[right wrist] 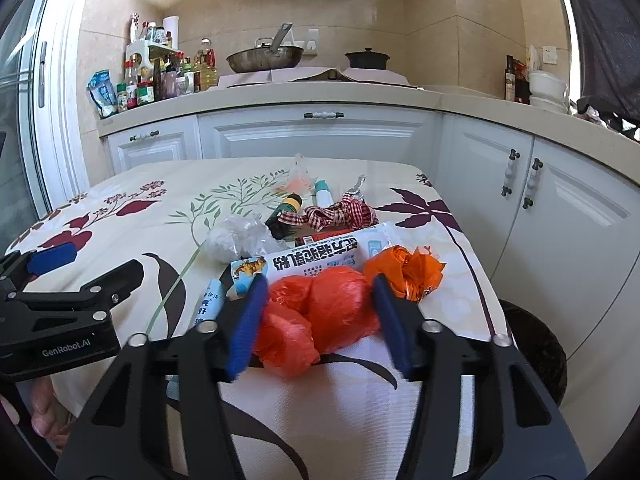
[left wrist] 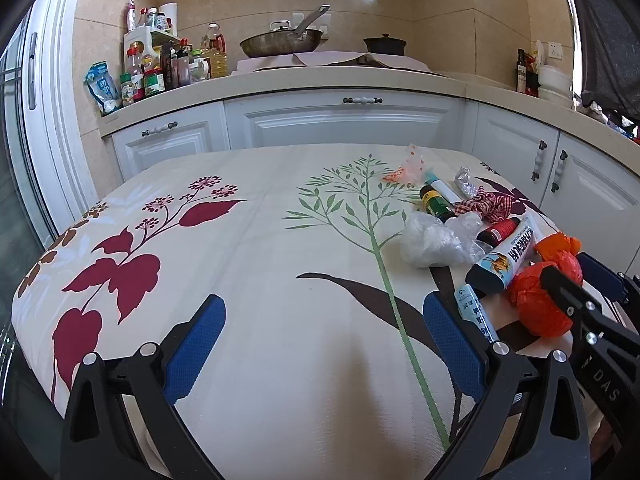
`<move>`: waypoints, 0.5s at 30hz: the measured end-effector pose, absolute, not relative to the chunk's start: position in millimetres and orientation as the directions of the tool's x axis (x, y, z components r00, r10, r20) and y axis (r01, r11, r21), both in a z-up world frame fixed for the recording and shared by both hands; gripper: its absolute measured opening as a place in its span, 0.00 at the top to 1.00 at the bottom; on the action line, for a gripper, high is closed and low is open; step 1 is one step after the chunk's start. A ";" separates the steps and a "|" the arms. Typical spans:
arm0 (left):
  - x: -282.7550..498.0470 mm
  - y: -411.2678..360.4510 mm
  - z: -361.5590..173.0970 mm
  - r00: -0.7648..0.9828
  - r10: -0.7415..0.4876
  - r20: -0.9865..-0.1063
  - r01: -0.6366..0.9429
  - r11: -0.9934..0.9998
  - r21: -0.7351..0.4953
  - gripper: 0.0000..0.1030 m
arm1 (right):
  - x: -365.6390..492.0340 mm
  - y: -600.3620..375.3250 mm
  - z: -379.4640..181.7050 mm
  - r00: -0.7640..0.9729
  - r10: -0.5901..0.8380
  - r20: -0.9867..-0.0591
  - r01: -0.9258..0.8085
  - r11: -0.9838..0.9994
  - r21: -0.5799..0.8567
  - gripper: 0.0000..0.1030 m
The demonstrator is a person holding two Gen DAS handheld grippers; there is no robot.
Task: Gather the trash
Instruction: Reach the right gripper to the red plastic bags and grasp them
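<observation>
Right jaws (right wrist: 320,312): mine, pinching the crumpled red plastic bag (right wrist: 320,312) between the two blue pads; the bag bulges out between them and rests on the flowered cloth.
Left jaws (left wrist: 324,344): mine too, spread wide above a bare part of the cloth, nothing between the pads.
Counter (left wrist: 248,248): covered by a cream cloth printed with red leaves and a green stem.
Trash pile: all on the right half of the counter, well apart from my left jaws.
Orange wrapper (right wrist: 408,272): crumpled, just beside my right pad on its outer side.
White packet with printed characters (right wrist: 316,260): lies flat just behind the red bag, touching it.
Clear plastic wad (right wrist: 236,240): left of the packet.
Dark bottle with yellow cap (right wrist: 286,216): lying on its side behind the wad.
Checked red cloth scrap (right wrist: 340,214): beside the bottle.
Kitchen worktop behind: a wok (left wrist: 282,42) and a dark lidded pot (left wrist: 385,45) sit on it.
</observation>
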State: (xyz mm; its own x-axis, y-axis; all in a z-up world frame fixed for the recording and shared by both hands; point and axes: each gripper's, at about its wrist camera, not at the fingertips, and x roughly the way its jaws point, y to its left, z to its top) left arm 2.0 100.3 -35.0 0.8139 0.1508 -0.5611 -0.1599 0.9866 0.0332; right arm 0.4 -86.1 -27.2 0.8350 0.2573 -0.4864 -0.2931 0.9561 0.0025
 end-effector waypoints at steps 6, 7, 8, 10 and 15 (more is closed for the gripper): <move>2.2 98.9 -35.4 0.812 0.150 -0.565 -0.159 0.987 0.033 0.06 | -1.3 -89.6 -25.1 0.834 0.265 -0.483 -0.298 0.955 0.010 0.61; 2.5 98.2 -35.7 0.811 0.150 -0.565 -0.159 0.987 0.034 0.06 | -1.8 -90.6 -24.8 0.833 0.268 -0.483 -0.299 0.954 0.014 0.59; 2.8 97.4 -36.0 0.811 0.150 -0.565 -0.159 0.987 0.035 0.06 | -2.9 -91.8 -24.3 0.836 0.271 -0.477 -0.298 0.954 0.021 0.50; 2.7 96.4 -35.7 0.811 0.151 -0.565 -0.158 0.987 0.036 0.06 | -5.9 -94.7 -23.6 0.844 0.272 -0.461 -0.290 0.956 0.034 0.24; 3.1 96.5 -35.8 0.812 0.155 -0.563 -0.165 0.986 0.034 0.06 | -3.9 -92.1 -25.4 0.840 0.276 -0.467 -0.297 0.954 0.029 0.18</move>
State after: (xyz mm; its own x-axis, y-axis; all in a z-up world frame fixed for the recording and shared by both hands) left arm 3.1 96.5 -35.8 0.8115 0.1550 -0.5633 -0.1646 0.9858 0.0342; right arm -3.9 -92.1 -25.4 0.8401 0.2756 -0.4672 -0.2969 0.9545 0.0290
